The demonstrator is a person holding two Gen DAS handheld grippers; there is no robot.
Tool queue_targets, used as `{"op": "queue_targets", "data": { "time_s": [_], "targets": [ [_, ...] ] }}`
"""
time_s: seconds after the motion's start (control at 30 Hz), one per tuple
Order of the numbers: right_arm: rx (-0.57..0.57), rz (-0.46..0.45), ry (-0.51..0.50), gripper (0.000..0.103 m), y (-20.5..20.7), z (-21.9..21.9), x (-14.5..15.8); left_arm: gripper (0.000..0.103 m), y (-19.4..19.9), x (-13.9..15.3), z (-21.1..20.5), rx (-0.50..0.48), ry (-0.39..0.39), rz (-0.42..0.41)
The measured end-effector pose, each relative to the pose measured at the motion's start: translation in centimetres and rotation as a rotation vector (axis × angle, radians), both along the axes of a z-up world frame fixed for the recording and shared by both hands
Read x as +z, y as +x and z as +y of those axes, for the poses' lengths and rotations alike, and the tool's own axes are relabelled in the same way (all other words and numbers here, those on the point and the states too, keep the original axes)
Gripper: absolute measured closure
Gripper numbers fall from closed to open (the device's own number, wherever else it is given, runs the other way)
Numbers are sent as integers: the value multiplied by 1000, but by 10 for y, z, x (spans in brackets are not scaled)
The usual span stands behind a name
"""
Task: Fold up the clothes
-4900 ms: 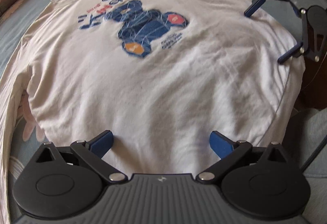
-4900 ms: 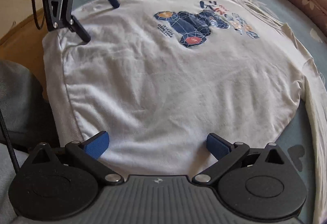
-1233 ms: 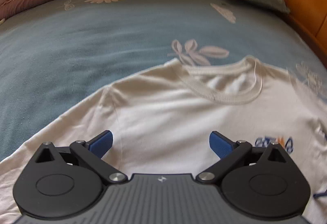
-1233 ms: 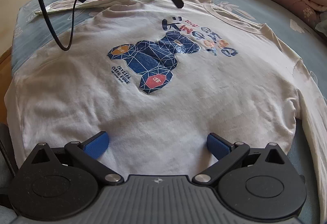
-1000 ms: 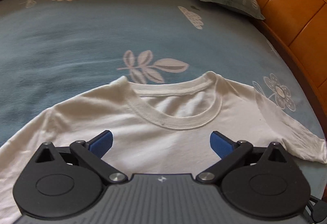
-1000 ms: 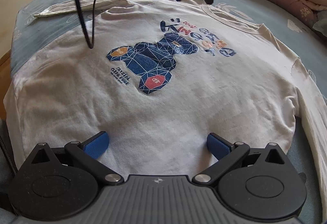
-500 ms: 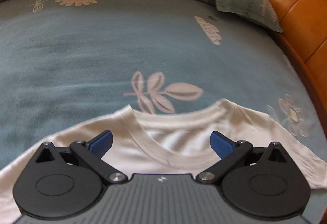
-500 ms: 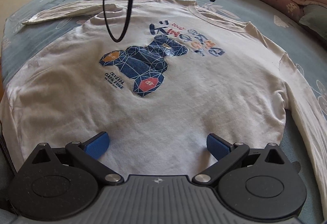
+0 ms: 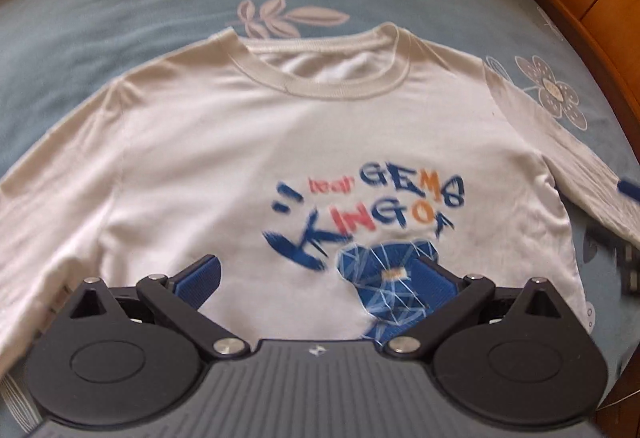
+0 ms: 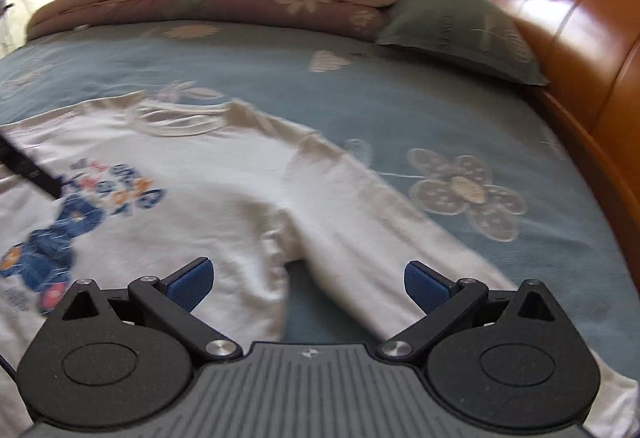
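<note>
A: Where's our shirt (image 9: 224, 166)?
B: Flat on the bed (image 9: 120, 10), print up, collar (image 9: 324, 78) toward the pillow (image 10: 456, 34). We've got the left gripper (image 9: 316, 274) over the chest print, fingers spread, empty.
A: Right one?
B: Right gripper (image 10: 306, 280) over the armpit, sleeve (image 10: 380, 238) between its spread fingers, nothing pinched.

The left tool (image 9: 316, 280) now sits back over the white T-shirt (image 9: 224, 158) chest, its print in view instead of only the collar. The right tool (image 10: 306, 280) has swung from the shirt front to the right sleeve (image 10: 384, 250), toward the headboard (image 10: 580, 38).
</note>
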State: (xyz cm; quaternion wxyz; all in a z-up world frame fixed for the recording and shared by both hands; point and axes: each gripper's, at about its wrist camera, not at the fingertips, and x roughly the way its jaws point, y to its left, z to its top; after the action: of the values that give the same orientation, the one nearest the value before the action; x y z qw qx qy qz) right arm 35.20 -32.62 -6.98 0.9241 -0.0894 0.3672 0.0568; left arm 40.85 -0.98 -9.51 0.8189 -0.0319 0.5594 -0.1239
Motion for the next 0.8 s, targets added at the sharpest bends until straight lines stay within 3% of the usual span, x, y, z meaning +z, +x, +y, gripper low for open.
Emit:
{"op": "queue_targets", "data": {
  "time_s": [0.1,0.37,0.57,0.67,0.8],
  "targets": [
    [-204,5,60,0,19,-47,-8,2,-7,-5,-12,7,-15,19],
    [-575,3,224,0,21,-133,-46,2,-7,-10,-42,-46,12,28],
    [-586,16,182,0,33,-144,-39,2,0,-9,-48,-69,24,40],
    [-597,-42,181,0,5,-144,-20,2,0,-10,-50,-82,37,44],
    [-723,-66,138,0,-32,-166,-18,2,-2,-11,-51,-95,49,40]
  ]
}}
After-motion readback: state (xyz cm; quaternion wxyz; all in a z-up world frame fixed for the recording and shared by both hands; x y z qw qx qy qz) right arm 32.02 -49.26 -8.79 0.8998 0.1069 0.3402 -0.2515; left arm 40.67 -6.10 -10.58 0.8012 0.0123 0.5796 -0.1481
